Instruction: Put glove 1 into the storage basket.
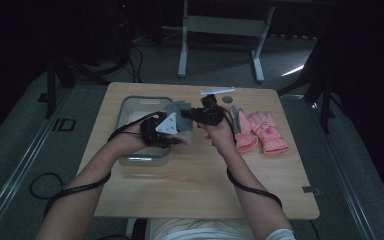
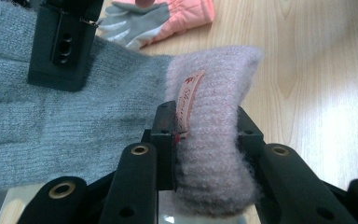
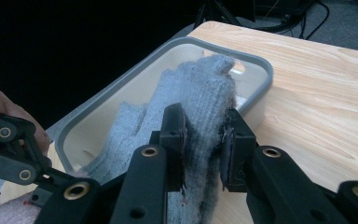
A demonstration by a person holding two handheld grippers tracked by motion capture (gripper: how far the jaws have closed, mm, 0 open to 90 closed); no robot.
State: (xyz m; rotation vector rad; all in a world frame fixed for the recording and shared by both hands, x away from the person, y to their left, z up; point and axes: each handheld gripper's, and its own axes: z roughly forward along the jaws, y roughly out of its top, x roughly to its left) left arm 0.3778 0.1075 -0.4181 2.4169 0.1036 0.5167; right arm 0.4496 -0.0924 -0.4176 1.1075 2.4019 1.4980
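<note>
Knit glove (image 2: 74, 121) — grey body, pink cuff, small tag — stretched in the air between both grippers, above the grey bin (image 3: 256, 70) and wooden table (image 1: 190, 185). Left gripper (image 2: 205, 140) clamped on the pink cuff; right gripper (image 3: 204, 140) clamped on the grey finger end. Pink ski gloves (image 1: 260, 132) lying to the right — untouched.

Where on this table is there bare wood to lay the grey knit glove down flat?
The near strip of the table, between the forearms and below the tub, is bare. So is the near-right corner, below the pink ski gloves. The middle is crowded: both grippers hold the grey knit glove beside the tub.
</note>
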